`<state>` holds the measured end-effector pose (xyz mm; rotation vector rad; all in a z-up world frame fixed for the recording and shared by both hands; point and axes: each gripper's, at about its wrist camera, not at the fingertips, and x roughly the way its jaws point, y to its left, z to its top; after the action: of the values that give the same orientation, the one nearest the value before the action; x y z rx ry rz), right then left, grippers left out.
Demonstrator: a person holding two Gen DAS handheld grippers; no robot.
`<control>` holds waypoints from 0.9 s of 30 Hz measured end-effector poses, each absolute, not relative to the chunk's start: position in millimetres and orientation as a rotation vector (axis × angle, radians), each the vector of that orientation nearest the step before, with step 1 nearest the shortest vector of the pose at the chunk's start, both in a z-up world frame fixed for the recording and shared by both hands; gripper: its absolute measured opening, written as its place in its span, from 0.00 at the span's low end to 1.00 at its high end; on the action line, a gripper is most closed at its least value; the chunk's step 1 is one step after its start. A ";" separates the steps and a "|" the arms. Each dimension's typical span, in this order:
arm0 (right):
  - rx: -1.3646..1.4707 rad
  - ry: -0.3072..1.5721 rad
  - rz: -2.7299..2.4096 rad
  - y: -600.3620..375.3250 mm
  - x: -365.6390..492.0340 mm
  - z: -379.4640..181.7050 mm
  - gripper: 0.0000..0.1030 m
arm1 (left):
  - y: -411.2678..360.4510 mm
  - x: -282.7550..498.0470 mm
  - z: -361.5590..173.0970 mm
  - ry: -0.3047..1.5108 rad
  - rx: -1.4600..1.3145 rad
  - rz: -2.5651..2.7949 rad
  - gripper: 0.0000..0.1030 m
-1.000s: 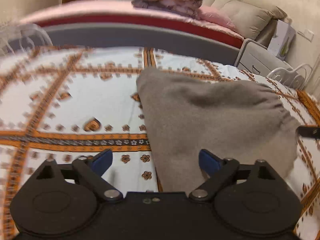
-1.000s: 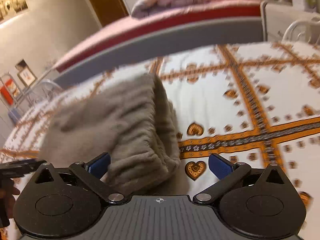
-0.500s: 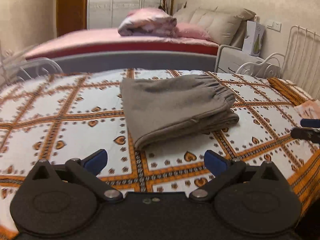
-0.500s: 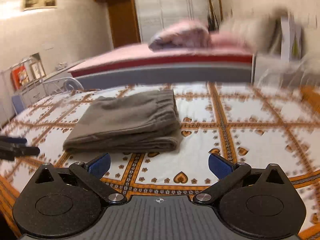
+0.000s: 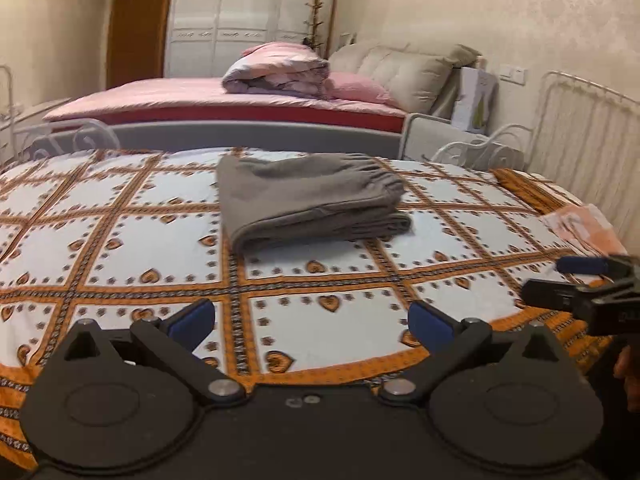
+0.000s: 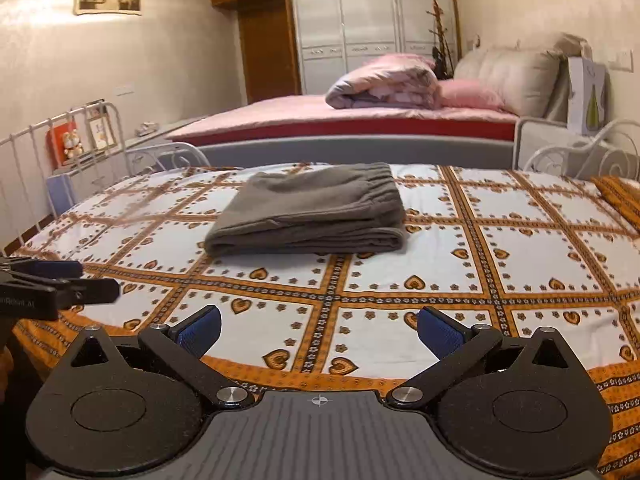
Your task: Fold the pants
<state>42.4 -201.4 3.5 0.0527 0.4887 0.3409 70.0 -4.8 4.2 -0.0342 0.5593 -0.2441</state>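
Here, grey fleece pants with an elastic waistband (image 5: 308, 196) lie folded in a flat stack near the far middle of a bed spread with a white-and-orange heart-patterned quilt (image 5: 120, 240); the left tongs (image 5: 312, 320) and right tongs (image 6: 318, 326) hover near the bed's front edge, both spread wide and holding nothing, well apart from the pants
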 end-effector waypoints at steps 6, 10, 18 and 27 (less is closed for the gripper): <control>0.032 0.487 0.327 -195.6 52.9 2.4 1.00 | -13.9 76.9 1.6 0.556 -0.008 -0.246 0.94; 0.042 0.490 0.322 -198.7 56.6 1.1 1.00 | -13.5 76.9 1.9 0.551 -0.023 -0.250 0.94; 0.024 0.485 0.330 -200.9 51.7 0.0 1.00 | -13.7 74.9 3.4 0.541 -0.022 -0.255 0.94; 0.021 0.484 0.333 -199.2 52.5 0.2 1.00 | -17.8 74.2 3.3 0.541 -0.011 -0.271 0.94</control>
<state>52.5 -199.2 0.2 0.0211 0.4841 0.3330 74.2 -17.8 3.3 -0.0113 0.5411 -0.2713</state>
